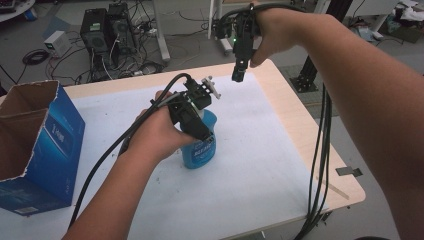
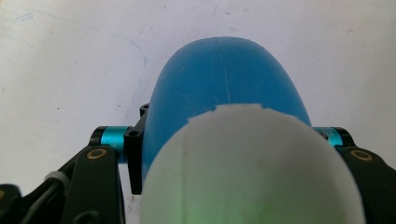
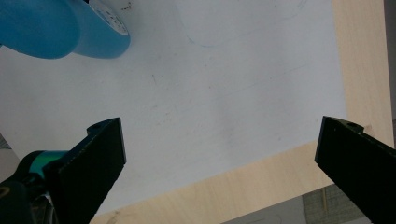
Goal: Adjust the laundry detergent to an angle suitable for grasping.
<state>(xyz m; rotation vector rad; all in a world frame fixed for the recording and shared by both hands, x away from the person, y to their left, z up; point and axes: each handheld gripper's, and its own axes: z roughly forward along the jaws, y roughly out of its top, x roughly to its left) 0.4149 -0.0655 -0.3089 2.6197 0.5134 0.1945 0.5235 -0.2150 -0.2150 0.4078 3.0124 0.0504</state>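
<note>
A blue plastic bottle (image 1: pixel 202 150) with a white cap stands upright on the white sheet (image 1: pixel 260 150) near the table's middle. My left gripper (image 1: pixel 201 131) comes at it from the left and is shut on its upper body. In the left gripper view the white cap (image 2: pixel 252 168) bulges in front of the blue body (image 2: pixel 224 79), and a black finger (image 2: pixel 133 154) presses its side. My right gripper (image 1: pixel 238 75) hangs high above the table's far edge, pointing down. Its jaws (image 3: pixel 219 154) stand wide open over bare sheet, the bottle (image 3: pixel 46 28) off at the top left.
A tall open blue cardboard box (image 1: pixel 45 150) stands at the table's left end. The wooden table edge (image 1: pixel 300 130) borders the sheet on the right. Black cables (image 1: pixel 317 175) hang off the right side. Computer cases (image 1: pixel 107 30) sit on the floor beyond.
</note>
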